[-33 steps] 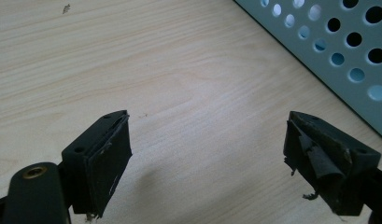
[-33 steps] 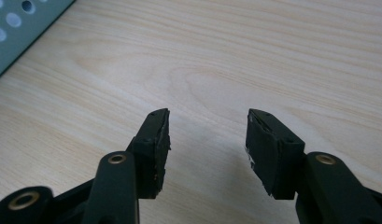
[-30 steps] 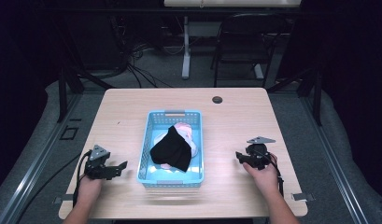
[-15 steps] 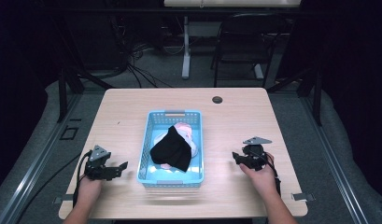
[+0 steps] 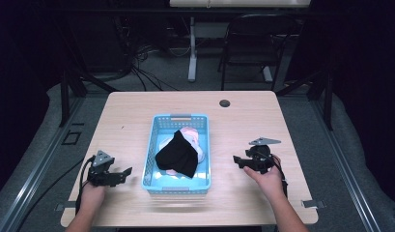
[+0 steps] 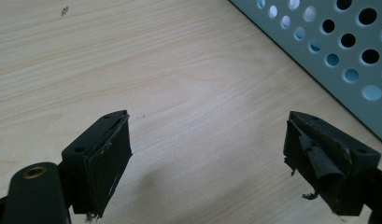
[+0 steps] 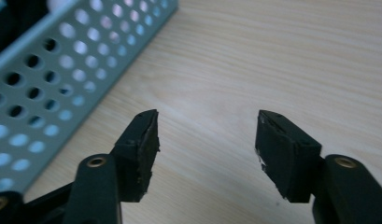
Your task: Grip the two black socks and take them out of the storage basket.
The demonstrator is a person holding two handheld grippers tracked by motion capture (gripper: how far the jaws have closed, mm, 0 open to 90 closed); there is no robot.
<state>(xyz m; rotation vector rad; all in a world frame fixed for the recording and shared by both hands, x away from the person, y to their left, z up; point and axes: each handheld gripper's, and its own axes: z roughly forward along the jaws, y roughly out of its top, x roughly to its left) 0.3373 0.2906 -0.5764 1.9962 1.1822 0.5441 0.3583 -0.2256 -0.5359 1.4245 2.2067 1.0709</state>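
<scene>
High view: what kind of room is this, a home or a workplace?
Probably a lab or recording studio, not a home. A bare wooden table stands among dark curtains, loose cables trail over the floor, and a folding chair sits behind. On the table is a blue basket of clothes.

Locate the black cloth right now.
In the high view the black cloth lies inside the blue basket at mid-table, draped over pale pink and white items, between the left tool and right tool.

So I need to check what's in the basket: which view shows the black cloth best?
The high view: the black cloth lies whole in the blue basket, over something pink. The right gripper view catches just a dark patch behind the basket wall.
</scene>
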